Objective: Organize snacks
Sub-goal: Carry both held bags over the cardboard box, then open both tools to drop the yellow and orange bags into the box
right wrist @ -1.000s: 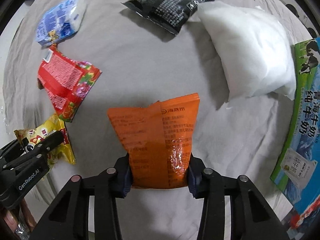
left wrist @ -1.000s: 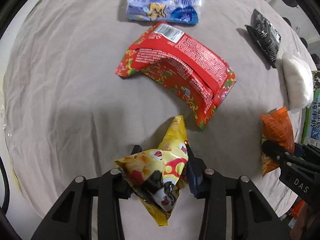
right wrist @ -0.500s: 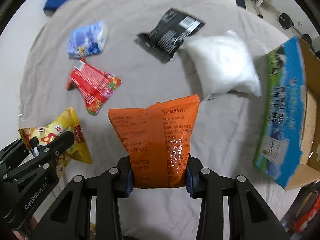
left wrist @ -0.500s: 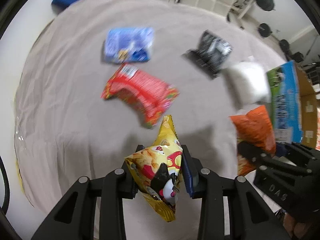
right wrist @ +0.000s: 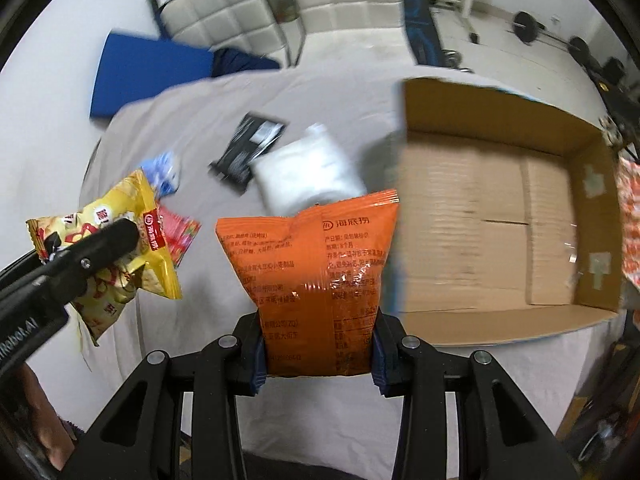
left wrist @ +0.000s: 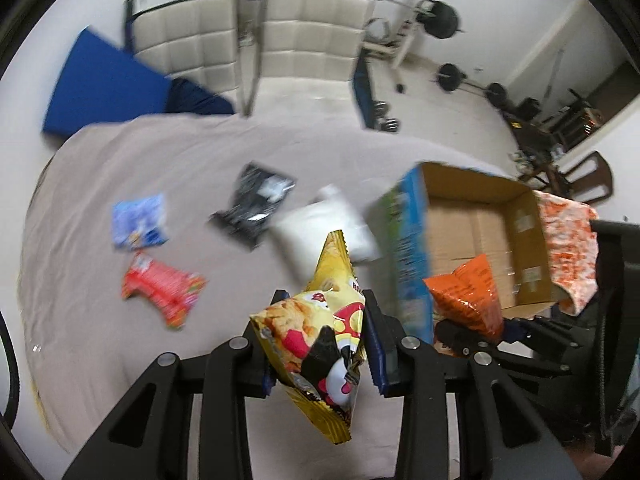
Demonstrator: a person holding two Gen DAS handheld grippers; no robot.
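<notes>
I'm pinching the yellow chip bag [left wrist: 320, 332] in my left gripper [left wrist: 322, 344], clamping the orange snack bag [right wrist: 316, 280] in my right gripper [right wrist: 318, 354], both hanging above the grey sheet [left wrist: 100, 320], orange bag sitting beside the open cardboard box [right wrist: 500, 236], other packets lying scattered behind.

Yellow snack bag [left wrist: 320, 332] between left jaws
</notes>
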